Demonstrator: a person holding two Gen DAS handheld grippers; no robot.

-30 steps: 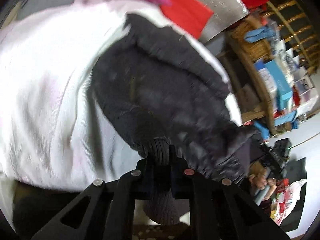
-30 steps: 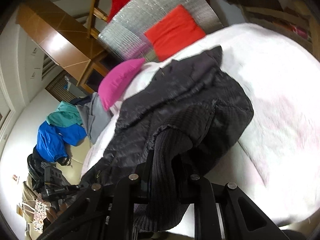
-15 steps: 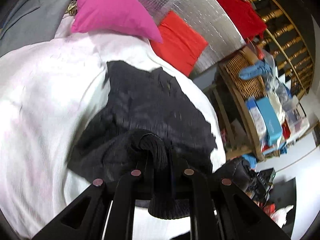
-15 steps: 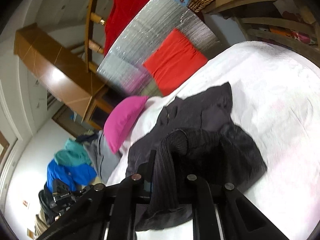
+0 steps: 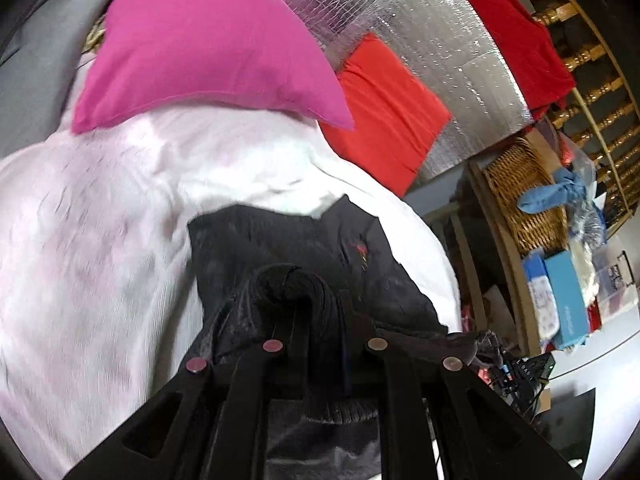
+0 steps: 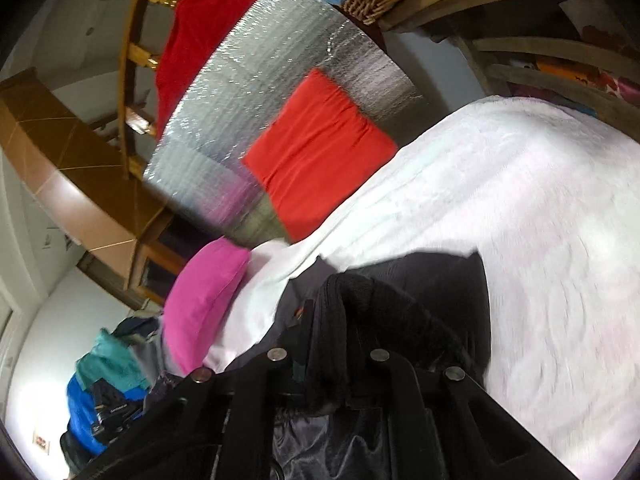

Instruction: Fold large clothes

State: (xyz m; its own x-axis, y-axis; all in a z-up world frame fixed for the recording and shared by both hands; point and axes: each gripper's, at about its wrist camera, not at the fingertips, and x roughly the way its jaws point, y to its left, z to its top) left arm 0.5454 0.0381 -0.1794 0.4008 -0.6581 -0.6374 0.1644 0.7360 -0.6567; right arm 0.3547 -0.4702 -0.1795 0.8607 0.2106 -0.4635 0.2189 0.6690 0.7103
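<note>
A black padded jacket (image 5: pixel 288 248) lies on the white bed cover (image 5: pixel 92 248), folded over on itself. My left gripper (image 5: pixel 320 316) is shut on a ribbed knit cuff of the jacket (image 5: pixel 288 280), bunched between the jaws. In the right wrist view the same jacket (image 6: pixel 448 292) spreads just ahead of my right gripper (image 6: pixel 326 344). That gripper is shut on the other ribbed cuff (image 6: pixel 352 292), which arches up over the jaws. Shiny lining (image 6: pixel 328 448) hangs below the right gripper.
A pink pillow (image 5: pixel 200 48) and a red cushion (image 5: pixel 384 108) lie at the head of the bed against a silver foil panel (image 5: pixel 432 40). A wicker basket (image 5: pixel 524 196) and boxes fill shelves at the right. Blue and teal clothes (image 6: pixel 104 384) are heaped beside the bed (image 6: pixel 520 208).
Both grippers have carried the jacket's cuffs up the bed toward the pillows, doubling the jacket over itself. The pink pillow and red cushion now loom much nearer.
</note>
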